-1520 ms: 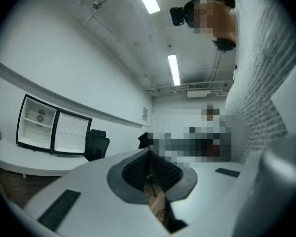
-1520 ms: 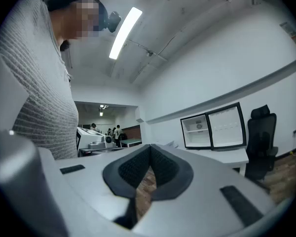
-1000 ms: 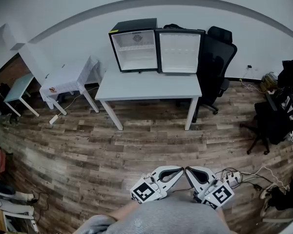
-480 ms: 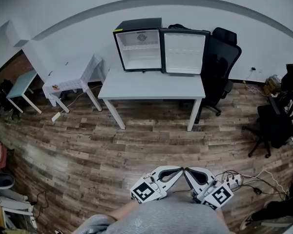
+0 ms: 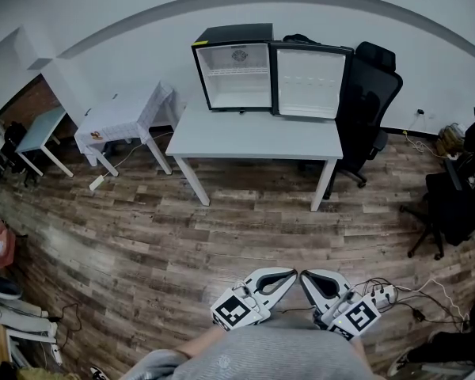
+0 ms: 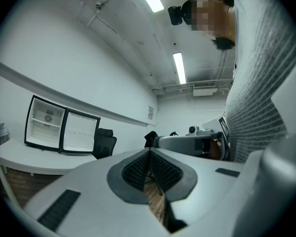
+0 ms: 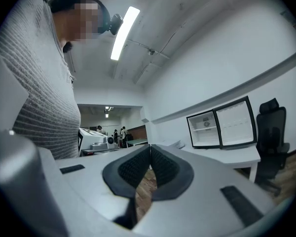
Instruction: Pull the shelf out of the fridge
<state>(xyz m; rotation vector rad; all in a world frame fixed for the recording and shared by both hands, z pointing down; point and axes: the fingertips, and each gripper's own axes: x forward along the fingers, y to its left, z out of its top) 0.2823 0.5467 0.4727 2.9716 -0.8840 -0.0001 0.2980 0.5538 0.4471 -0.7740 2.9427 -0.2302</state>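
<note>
A thin white shelf [image 5: 239, 71] spans the open black fridge [image 5: 222, 36]. The left hand-held gripper [image 6: 149, 154] and right hand-held gripper [image 7: 149, 152] are closed, empty.

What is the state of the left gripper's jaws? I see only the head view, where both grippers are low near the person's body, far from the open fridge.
Observer: In the left gripper view, the left gripper has its jaws together, with nothing between them.
Operator: And the right gripper?
Observer: The right gripper is also shut and empty in its own view.
Operator: Do I miss something else?
Observer: The right gripper view shows people standing far in the background, left of the fridge in that view.
</note>
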